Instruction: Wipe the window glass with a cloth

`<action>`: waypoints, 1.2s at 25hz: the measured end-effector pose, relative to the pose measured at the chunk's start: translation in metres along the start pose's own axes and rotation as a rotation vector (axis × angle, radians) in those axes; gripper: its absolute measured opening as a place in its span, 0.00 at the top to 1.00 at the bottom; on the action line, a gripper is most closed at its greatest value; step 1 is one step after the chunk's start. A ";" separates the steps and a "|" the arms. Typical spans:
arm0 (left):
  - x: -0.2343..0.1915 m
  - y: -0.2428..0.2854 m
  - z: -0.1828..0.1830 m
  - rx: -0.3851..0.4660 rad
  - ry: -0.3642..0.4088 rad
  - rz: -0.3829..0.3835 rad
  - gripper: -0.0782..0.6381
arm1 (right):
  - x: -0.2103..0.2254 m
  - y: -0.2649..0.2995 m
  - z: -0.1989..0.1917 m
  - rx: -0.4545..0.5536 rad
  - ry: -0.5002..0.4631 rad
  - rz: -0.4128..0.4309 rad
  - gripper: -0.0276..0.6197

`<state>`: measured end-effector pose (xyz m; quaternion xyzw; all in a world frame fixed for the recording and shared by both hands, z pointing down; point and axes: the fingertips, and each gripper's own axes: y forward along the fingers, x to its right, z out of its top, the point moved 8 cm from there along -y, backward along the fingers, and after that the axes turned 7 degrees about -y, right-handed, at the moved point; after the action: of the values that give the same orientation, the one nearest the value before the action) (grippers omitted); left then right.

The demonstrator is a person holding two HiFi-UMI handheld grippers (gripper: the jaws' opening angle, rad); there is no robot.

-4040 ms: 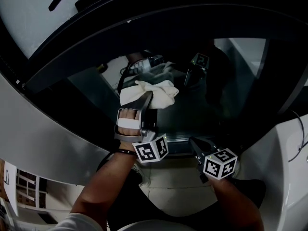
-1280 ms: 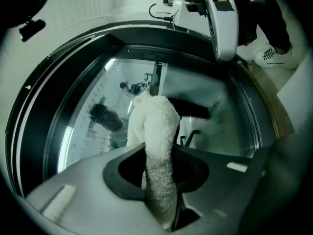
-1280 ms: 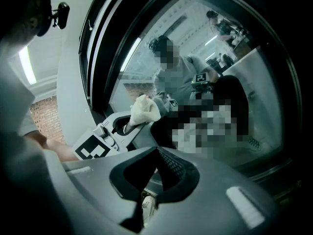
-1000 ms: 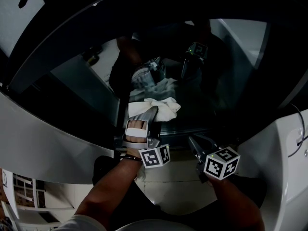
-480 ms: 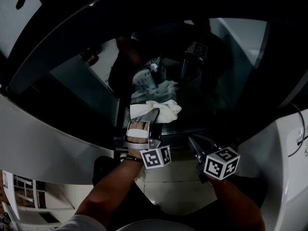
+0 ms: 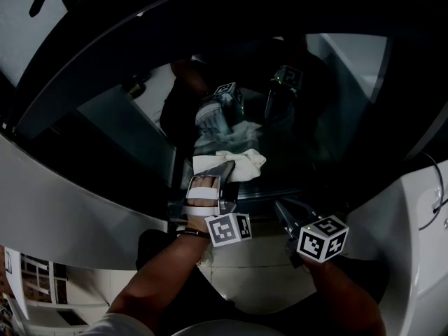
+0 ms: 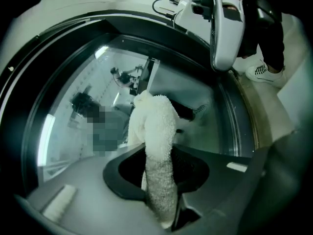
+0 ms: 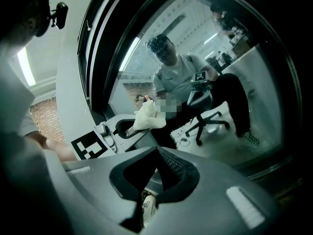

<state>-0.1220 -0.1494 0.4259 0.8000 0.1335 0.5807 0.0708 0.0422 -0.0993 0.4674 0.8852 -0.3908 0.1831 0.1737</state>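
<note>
The dark window glass curves across the head view and fills the left gripper view. A white fluffy cloth is pressed flat on it near the bottom edge. My left gripper is shut on the cloth, which bulges out past the jaws toward the glass. My right gripper hangs lower right, off the glass, jaws shut and empty. From the right gripper view the cloth and left gripper show to the left.
A black window frame rims the glass. White body panels lie at lower left and right. The glass mirrors a seated person and an office chair. Pale floor lies below my arms.
My left gripper has slid the cloth lower and slightly right on the glass, most of it before the last second. The right gripper has stayed put.
</note>
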 end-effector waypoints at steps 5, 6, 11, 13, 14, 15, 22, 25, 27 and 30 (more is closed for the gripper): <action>-0.004 0.000 0.004 -0.032 -0.021 -0.090 0.73 | 0.001 0.000 0.000 0.004 0.001 0.000 0.96; -0.005 0.001 0.004 -0.036 -0.030 -0.111 0.73 | 0.000 0.000 0.001 0.004 0.000 0.001 0.96; -0.011 -0.002 0.012 -0.087 -0.104 -0.284 0.72 | -0.002 0.001 0.001 0.003 0.001 0.002 0.96; -0.016 -0.012 0.022 -0.090 -0.117 -0.329 0.72 | -0.004 0.000 0.000 -0.001 0.005 0.005 0.96; -0.021 -0.018 0.030 -0.081 -0.111 -0.334 0.72 | -0.004 -0.001 0.000 -0.001 0.004 0.006 0.96; -0.026 -0.023 0.038 -0.068 -0.101 -0.333 0.72 | -0.003 -0.001 0.001 0.001 0.003 0.006 0.96; -0.081 -0.060 0.090 0.005 -0.002 -0.210 0.72 | 0.006 -0.001 0.000 0.009 -0.006 -0.016 0.96; -0.112 -0.077 0.111 0.045 0.014 -0.114 0.72 | 0.005 0.000 0.000 0.008 -0.009 -0.014 0.96; -0.133 -0.086 0.124 0.076 0.027 -0.041 0.72 | 0.004 0.000 0.001 0.009 -0.016 -0.014 0.96; -0.162 -0.097 0.142 0.123 0.052 0.096 0.72 | 0.002 -0.001 0.004 0.007 -0.021 -0.020 0.96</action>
<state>-0.0474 -0.0983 0.2079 0.7929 0.1322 0.5948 -0.0100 0.0445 -0.1018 0.4643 0.8916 -0.3831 0.1732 0.1682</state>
